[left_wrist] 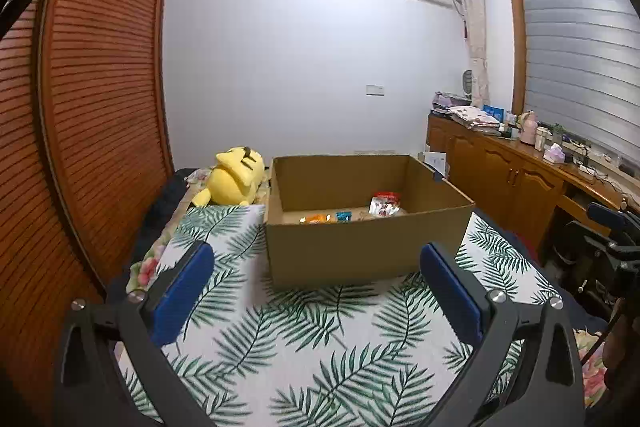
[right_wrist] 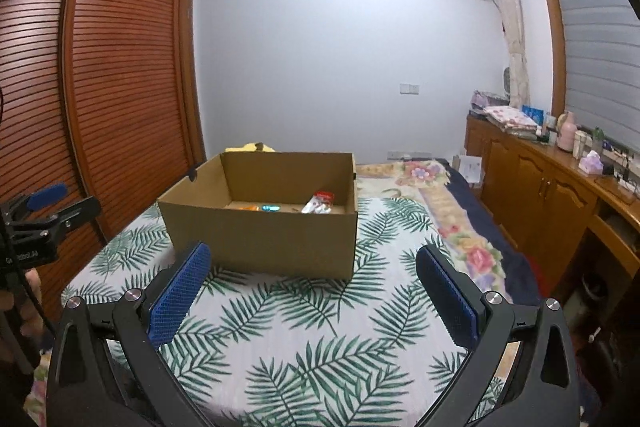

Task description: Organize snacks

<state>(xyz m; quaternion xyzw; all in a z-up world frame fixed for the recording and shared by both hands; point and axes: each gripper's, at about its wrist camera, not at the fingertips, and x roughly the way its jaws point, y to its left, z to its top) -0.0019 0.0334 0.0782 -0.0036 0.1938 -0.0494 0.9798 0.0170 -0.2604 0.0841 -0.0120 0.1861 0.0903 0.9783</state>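
Your left gripper (left_wrist: 316,291) hangs spread wide, gripping nothing, over the leaf-print bedspread (left_wrist: 304,343). The cardboard box (left_wrist: 360,247) sits straight ahead of both grippers, long axis crosswise. On its floor lie an orange packet (left_wrist: 318,218), a blue packet (left_wrist: 343,215) and a red-and-white packet (left_wrist: 384,205), partly hidden by the near wall. Your right gripper (right_wrist: 310,285) is likewise spread and empty.

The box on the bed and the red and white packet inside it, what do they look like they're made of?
The box looks like plain brown cardboard: matte, with a thin raw top edge and folded corners. The red and white packet looks like glossy plastic or foil film, judging by its crinkles and bright glints; which of the two cannot be told.
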